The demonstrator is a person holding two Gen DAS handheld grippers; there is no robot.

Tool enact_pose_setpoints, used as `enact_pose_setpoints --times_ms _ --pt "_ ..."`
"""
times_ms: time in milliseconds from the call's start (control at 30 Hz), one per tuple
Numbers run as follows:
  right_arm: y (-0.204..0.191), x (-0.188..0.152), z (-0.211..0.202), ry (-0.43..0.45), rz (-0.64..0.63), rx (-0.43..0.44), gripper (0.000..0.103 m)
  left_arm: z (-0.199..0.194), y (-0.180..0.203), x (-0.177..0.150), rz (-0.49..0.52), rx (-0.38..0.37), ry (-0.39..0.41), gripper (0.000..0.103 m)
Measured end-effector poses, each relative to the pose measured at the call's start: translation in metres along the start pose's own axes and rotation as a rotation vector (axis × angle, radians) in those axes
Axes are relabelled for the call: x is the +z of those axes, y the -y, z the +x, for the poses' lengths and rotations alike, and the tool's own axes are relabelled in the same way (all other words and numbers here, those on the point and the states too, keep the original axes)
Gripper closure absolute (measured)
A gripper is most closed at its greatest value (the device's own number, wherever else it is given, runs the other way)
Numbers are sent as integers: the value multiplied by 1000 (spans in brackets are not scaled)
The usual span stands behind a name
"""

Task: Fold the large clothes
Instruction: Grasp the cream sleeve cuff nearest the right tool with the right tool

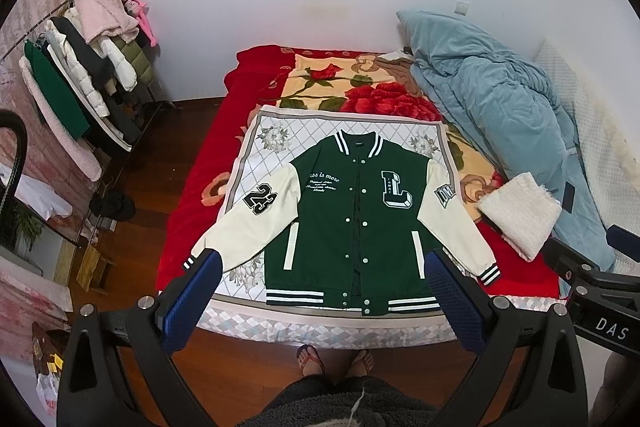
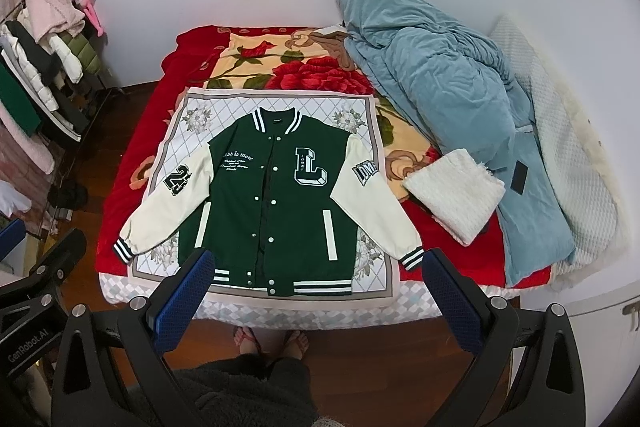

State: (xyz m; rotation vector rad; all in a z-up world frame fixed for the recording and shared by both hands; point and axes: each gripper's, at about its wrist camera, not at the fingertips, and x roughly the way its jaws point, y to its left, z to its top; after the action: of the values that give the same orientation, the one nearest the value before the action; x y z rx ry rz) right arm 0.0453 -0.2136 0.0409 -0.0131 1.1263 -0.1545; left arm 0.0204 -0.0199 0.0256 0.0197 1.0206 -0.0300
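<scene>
Folding has not begun, by the look of it: the jacket [image 1: 356,223] lies fully spread, front up, on a patterned cloth [image 1: 256,147] over the bed [image 1: 188,211], ahead of and below both claws. Sleeves, body and hem all remain to be folded. The left claw [image 1: 324,291] and the right claw [image 2: 320,283] both stand apart, gripping nothing, held above the bed's near edge. The jacket is green-bodied with cream sleeves angled outward beyond each claw's fingers, striped cuffs and hem, snaps mostly undone, a large "L" patch.
</scene>
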Motion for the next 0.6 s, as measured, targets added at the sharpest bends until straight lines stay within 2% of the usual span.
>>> enact_pose_setpoints --times_ms 167,267,333,367,400,433,467,600 --pt "3 -1 6 -8 46 0 0 16 -9 0 13 25 40 0" --pt "20 -6 33 -20 138 28 0 39 -15 0 29 76 88 0" --pt "34 -25 60 -46 241 46 0 64 -17 2 44 99 99 0" --pt "46 -30 76 -59 303 56 4 74 -18 1 48 102 101 0" --pt "57 -37 91 -65 355 59 22 92 -17 2 56 115 97 0" --pt "69 -45 110 -85 410 48 34 106 -15 2 63 120 85 0" --pt "86 -53 132 -115 481 46 53 124 -11 3 69 118 70 0" --pt "149 -107 208 -176 739 56 55 182 7 -5 105 148 17 0"
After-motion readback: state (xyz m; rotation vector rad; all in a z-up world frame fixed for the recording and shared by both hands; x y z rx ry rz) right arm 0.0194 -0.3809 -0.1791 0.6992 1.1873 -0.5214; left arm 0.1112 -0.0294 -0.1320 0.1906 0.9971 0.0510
